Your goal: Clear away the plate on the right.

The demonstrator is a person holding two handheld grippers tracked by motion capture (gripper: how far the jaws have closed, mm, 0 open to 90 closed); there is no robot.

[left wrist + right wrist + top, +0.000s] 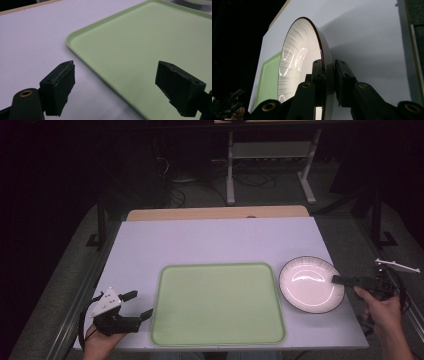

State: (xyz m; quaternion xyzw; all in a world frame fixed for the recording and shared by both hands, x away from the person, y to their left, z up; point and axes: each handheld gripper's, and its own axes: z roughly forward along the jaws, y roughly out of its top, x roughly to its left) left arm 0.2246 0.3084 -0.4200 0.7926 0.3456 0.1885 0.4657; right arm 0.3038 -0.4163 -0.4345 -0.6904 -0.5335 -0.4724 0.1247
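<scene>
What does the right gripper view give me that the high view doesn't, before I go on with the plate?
Right gripper view alone: the right gripper has one jaw inside the plate and one outside, pads against the rim.

High view alone: the whole table layout, with the left gripper open beside the green tray's left edge.

Both: the plate at the tray's right, the right gripper at its rim.

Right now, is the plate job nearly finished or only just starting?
Only just starting, it seems. Done: the right gripper has its jaws clamped on the rim of the plate. In hand: that plate, which sits on the table beside the green tray. Left, probably: moving the plate, perhaps onto the tray. The left gripper waits open, holding nothing.
</scene>
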